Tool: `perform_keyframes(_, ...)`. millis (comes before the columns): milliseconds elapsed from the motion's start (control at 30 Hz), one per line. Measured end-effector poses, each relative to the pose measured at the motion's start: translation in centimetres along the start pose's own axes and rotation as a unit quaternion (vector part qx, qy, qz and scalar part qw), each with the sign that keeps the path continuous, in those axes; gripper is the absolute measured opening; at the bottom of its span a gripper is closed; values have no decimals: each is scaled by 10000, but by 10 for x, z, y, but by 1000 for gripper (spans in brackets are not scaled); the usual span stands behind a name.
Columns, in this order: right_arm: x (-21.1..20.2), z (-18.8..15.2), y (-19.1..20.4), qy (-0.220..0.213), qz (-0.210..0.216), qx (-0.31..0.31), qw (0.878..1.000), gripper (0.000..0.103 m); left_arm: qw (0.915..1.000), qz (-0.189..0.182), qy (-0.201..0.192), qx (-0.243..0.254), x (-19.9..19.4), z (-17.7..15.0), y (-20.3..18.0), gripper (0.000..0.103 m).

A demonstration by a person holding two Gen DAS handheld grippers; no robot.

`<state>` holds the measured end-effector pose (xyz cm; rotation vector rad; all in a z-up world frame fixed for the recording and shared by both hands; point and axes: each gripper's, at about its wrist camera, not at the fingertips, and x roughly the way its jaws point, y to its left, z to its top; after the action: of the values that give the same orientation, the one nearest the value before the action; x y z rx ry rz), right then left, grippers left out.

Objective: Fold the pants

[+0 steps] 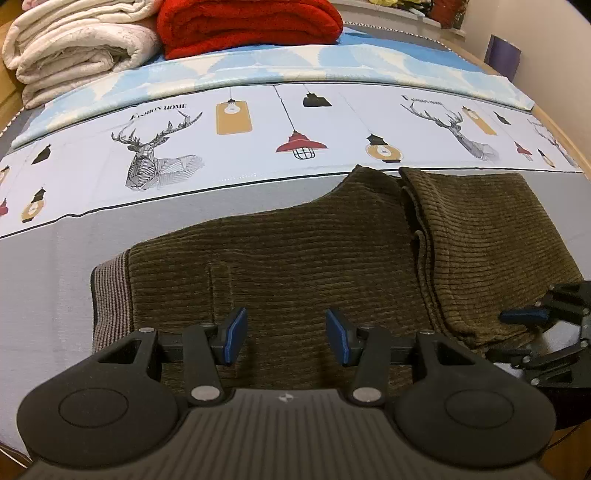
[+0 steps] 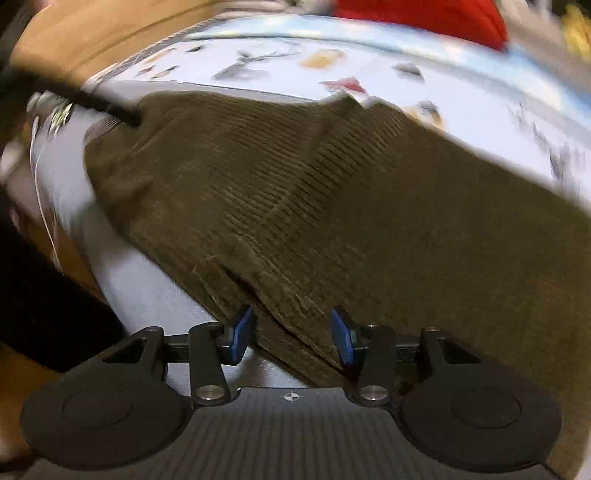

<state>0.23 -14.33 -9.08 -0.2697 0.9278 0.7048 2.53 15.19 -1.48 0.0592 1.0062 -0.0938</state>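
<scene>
Olive-brown corduroy pants (image 1: 314, 251) lie on the bed, the legs folded over onto the right part (image 1: 491, 236) and the striped waistband (image 1: 110, 295) at the left. My left gripper (image 1: 286, 334) is open and empty, hovering just above the near edge of the pants. My right gripper (image 2: 291, 332) is open, its fingers astride the near folded edge of the pants (image 2: 332, 206); that view is blurred. The right gripper also shows in the left wrist view (image 1: 535, 317) at the right end of the fold.
The bed cover (image 1: 258, 125) has a deer and lamp print with a grey band (image 1: 44, 288) in front. Folded cream blankets (image 1: 74, 40) and a red blanket (image 1: 243, 22) lie at the back. A wooden bed edge (image 1: 561, 133) runs along the right.
</scene>
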Motion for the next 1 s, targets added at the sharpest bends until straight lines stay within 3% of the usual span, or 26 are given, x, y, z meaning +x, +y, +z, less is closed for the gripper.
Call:
perform_keyframes(67, -17, 5, -11, -400, 210, 540, 9975, 48, 10000, -2, -3, 29, 0, 0, -2, 53)
perform_keyframes(133, -24, 7, -20, -592, 56, 887, 9943, 48, 10000, 11, 12, 37, 2, 1, -2, 53)
perform_keyframes(200, -15, 3, -26, -313, -204, 921, 9950, 49, 10000, 32, 32, 30, 3, 1, -2, 52)
perform_keyframes(267, -1, -3, -27, 100, -194, 828, 9963, 49, 10000, 34, 47, 27, 4, 1, -2, 53)
perform_keyframes(333, -9, 1, -26, -187, -314, 889, 9954, 49, 10000, 24, 51, 36, 3, 0, -3, 53)
perform_keyframes(433, -28, 3, -24, -696, -151, 1046, 9920, 49, 10000, 29, 48, 29, 2, -1, -1, 53)
perform_keyframes(500, -17, 3, -19, -461, -138, 1041, 9934, 51, 10000, 40, 55, -22, 1, -2, 3, 53)
perform_keyframes(567, 2, 1, -12, 163, -114, 808, 9965, 52, 9999, 39, 73, -141, 0, -5, 10, 53)
perform_keyframes(667, -3, 9, 2, -103, -409, 447, 9981, 52, 9993, 57, 96, -359, -5, -11, 24, 53)
perform_keyframes(733, -11, 14, -4, -383, -191, 743, 9963, 53, 9988, 85, 107, -480, -9, -16, 34, 54)
perform_keyframes(833, 11, 15, -6, 248, -228, 796, 9963, 52, 9973, 177, 153, -690, -16, -28, 52, 54)
perform_keyframes(900, 4, 24, -4, 53, -405, 678, 9969, 52, 9953, 243, 175, -926, -21, -37, 67, 54)
perform_keyframes(1000, -31, 45, -14, -665, -401, 968, 9923, 52, 9870, 278, 151, -1575, -32, -53, 97, 59)
